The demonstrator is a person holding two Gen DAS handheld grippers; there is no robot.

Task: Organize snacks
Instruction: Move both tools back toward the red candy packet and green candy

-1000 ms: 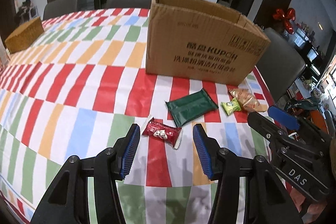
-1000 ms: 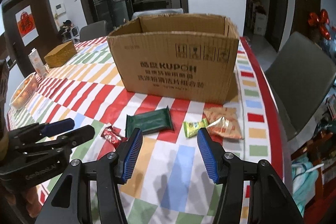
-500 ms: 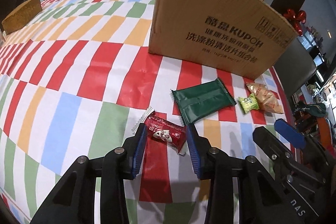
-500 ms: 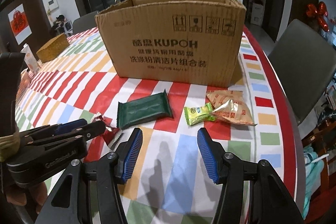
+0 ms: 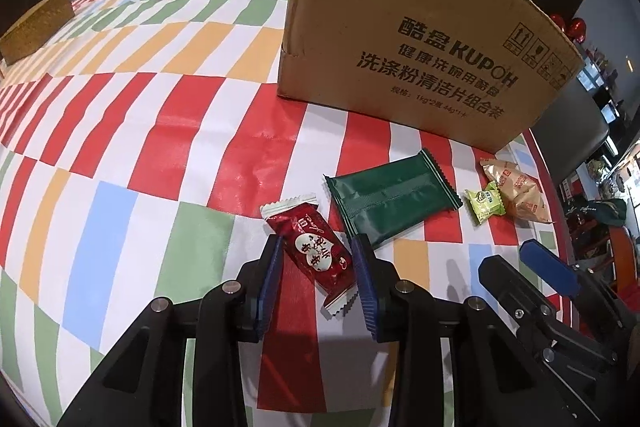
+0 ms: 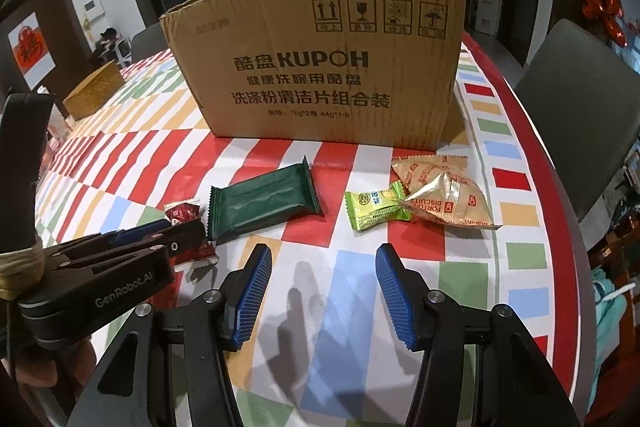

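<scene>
Left gripper (image 5: 316, 275) low on the table (image 5: 160, 147), fingers narrowed around the red candy (image 5: 316, 251), pads at its sides; firm contact can't be confirmed. Right gripper (image 6: 320, 291) wide open, holding nothing, hovering over the table's near part. Green pack (image 6: 262, 203) lies just beside the candy, mid-table. Lime candy (image 6: 374, 205) touches the biscuit pack (image 6: 444, 193), toward the right edge. Box (image 6: 320, 67) stands upright behind all the snacks. Basket (image 6: 94, 95) sits near the far left edge.
</scene>
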